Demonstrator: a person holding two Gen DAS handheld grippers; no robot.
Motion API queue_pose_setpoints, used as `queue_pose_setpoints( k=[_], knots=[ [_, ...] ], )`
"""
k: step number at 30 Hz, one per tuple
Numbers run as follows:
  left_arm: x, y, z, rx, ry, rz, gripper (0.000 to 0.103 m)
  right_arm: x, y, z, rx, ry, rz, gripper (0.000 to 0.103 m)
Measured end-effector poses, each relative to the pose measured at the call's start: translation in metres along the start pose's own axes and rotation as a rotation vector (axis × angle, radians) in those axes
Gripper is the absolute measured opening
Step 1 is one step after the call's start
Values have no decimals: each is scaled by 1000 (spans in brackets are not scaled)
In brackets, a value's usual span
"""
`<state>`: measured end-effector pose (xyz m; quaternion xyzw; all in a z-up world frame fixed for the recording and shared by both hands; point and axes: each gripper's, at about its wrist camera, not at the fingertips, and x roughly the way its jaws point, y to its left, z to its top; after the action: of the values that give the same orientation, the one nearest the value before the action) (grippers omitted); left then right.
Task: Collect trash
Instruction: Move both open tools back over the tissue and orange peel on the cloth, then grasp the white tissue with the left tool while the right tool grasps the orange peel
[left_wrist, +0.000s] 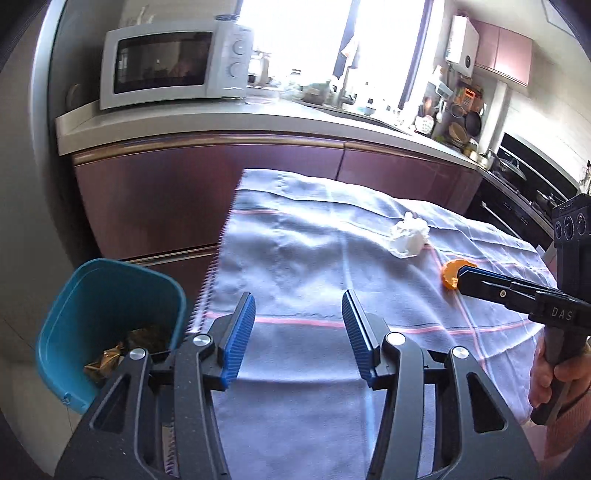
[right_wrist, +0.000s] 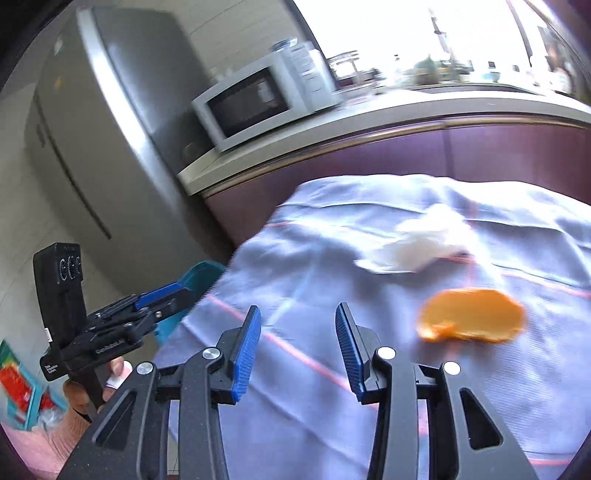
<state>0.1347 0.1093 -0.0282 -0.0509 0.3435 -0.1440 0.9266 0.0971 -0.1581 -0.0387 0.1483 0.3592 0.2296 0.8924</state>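
A crumpled white tissue (left_wrist: 410, 238) (right_wrist: 410, 247) and an orange peel (left_wrist: 456, 272) (right_wrist: 471, 315) lie on a pale blue checked cloth (left_wrist: 295, 240) that covers the table. A teal bin (left_wrist: 107, 325) (right_wrist: 199, 277) stands on the floor off the table's left edge, with brown wrappers (left_wrist: 110, 363) inside. My left gripper (left_wrist: 298, 314) (right_wrist: 177, 291) hovers open and empty over the cloth's near left part, beside the bin. My right gripper (right_wrist: 298, 325) is open and empty too. In the left wrist view its tips (left_wrist: 461, 275) sit just beside the peel.
A white microwave (left_wrist: 173, 62) stands on the counter (left_wrist: 221, 122) behind the table, over maroon cabinets (left_wrist: 207, 184). A grey fridge (right_wrist: 110, 129) is at the far left, and a stove with pots (left_wrist: 517, 173) at the right. A hand (left_wrist: 550, 380) holds the right gripper's handle.
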Motion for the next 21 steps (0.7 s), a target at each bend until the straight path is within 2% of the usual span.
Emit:
queue_pose_setpoints(
  k=[6,10,16,21],
  knots=[
    [39,-50,21,61,61,-72,49,-28,-64,0,111,-62,-112,40],
    [74,-78,38,112,104,-82,49,-30,-100,4,155,-61,-148,40],
    [118,-116,56,169,148,-72,49,-12,-125,7,171,-15,-147,44],
    [146,-132,63,202,177,-78,53,1,-131,6,185,29,-107,44]
  ],
)
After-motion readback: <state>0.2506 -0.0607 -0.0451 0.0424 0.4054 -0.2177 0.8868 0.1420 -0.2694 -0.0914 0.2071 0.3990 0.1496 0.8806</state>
